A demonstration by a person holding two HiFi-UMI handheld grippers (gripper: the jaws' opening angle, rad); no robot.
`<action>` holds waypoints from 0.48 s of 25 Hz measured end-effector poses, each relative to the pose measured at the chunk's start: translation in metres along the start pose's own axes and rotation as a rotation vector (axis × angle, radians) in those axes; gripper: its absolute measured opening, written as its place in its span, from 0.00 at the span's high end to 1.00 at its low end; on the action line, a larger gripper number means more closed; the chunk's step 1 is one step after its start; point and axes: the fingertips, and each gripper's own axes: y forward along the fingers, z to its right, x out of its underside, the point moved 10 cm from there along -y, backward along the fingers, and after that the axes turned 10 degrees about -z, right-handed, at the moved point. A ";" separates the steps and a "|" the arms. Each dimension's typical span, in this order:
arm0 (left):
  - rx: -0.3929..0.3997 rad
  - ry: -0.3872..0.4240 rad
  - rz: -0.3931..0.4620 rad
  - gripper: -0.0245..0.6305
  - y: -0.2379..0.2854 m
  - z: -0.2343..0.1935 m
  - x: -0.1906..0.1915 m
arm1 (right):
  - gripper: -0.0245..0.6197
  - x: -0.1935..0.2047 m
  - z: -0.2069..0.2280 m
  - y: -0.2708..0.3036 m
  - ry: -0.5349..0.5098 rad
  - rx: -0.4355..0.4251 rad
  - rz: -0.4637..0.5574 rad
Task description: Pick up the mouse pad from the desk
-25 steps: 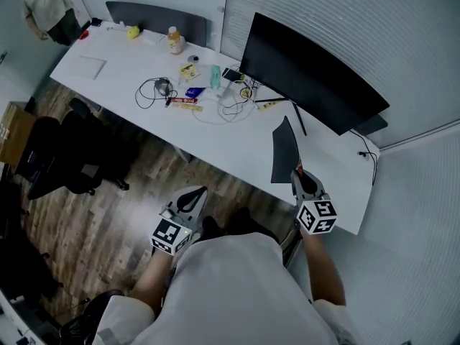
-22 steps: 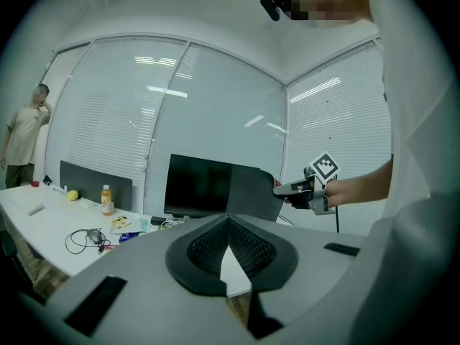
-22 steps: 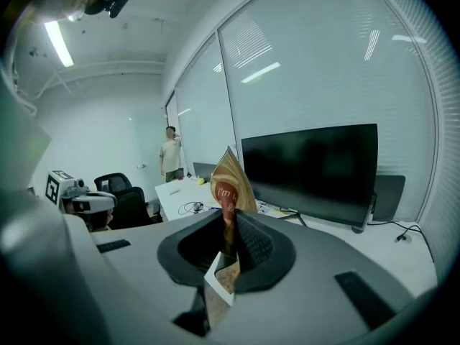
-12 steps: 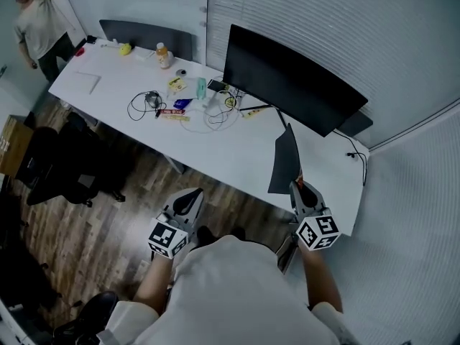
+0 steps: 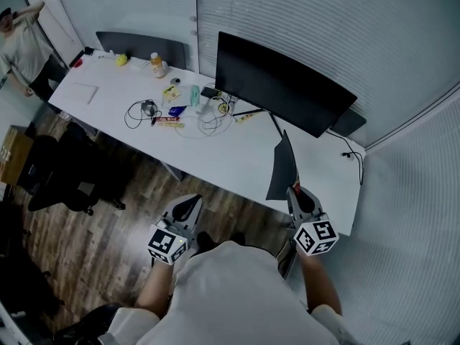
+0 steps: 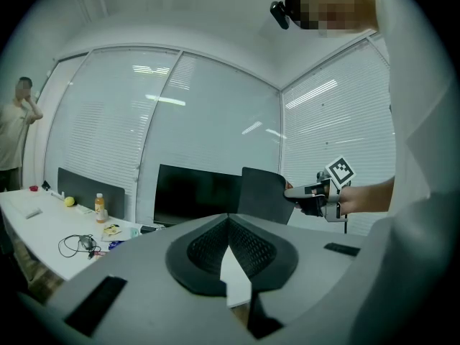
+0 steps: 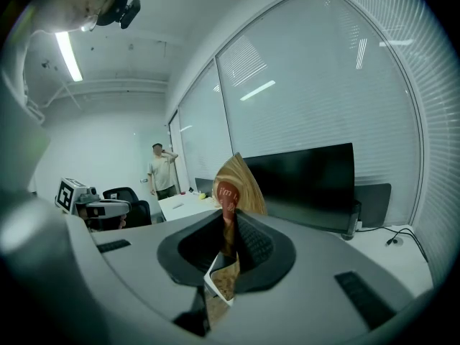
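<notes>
The mouse pad is a thin dark sheet that stands on edge in the air over the right end of the white desk. My right gripper is shut on its near edge. In the right gripper view the pad shows a wood-patterned face and rises from between the jaws of the right gripper. The left gripper view shows the pad held out by the right gripper. My left gripper hangs off the desk's front, over the floor, jaws together with nothing in them.
A wide black monitor stands at the back of the desk. Cables, small packets and a bottle lie on its left half. Black office chairs stand on the wooden floor at the left. A person stands at the far left.
The right gripper has lifted the mouse pad higher and drawn it back toward the desk's front edge. The left gripper has risen too, still holding nothing.
</notes>
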 end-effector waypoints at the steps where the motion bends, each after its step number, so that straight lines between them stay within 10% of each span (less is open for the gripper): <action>1: 0.000 -0.002 0.000 0.94 0.000 0.001 0.001 | 0.88 0.000 0.000 -0.001 -0.002 -0.001 0.001; 12: 0.002 0.003 0.004 0.94 0.002 0.013 0.002 | 0.88 0.002 0.004 -0.006 -0.002 -0.010 0.014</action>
